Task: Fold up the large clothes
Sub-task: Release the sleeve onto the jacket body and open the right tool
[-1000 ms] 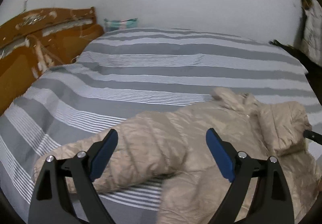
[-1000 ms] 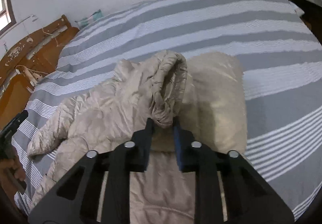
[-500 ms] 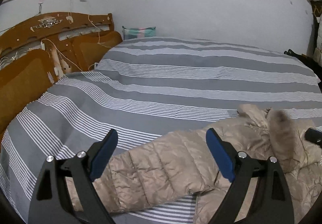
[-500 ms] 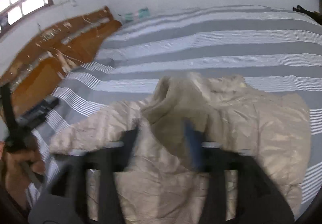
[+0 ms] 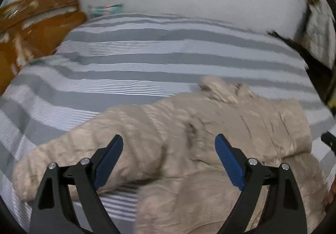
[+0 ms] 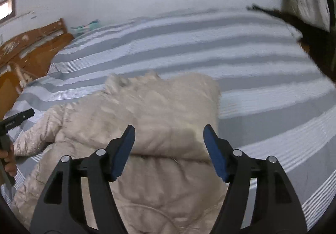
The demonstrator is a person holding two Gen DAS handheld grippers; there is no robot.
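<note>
Left wrist view: my left gripper (image 5: 169,160) has its jaws spread wide, nothing between the blue pads (image 5: 108,160). It hangs over the beige puffer jacket (image 5: 210,139), which lies on the striped bed cover (image 5: 147,55). One sleeve (image 5: 84,156) stretches out flat toward the lower left, directly beneath this gripper; I judge I am placed here to take that sleeve next and fold it across the body. The wooden headboard (image 5: 31,24) sits at far left. Frame is motion-blurred, so fine creases are unreadable.

Right wrist view: my right gripper (image 6: 169,150) is unclenched and holds nothing. Its jaws have just been opening, and the fabric they were over now lies below them, free of the pads. The right sleeve (image 6: 174,112) lies folded over the jacket's chest, its fold edge just ahead of my fingertips. That placement looks deliberate: sleeve brought inward to narrow the garment. At the left edge, the person's hand (image 6: 8,160) holds the other gripper's handle beside the outstretched sleeve.

Judgement: one sleeve folded in, the other not yet done, body fold outstanding. The slick quilted shell may spring back.
</note>
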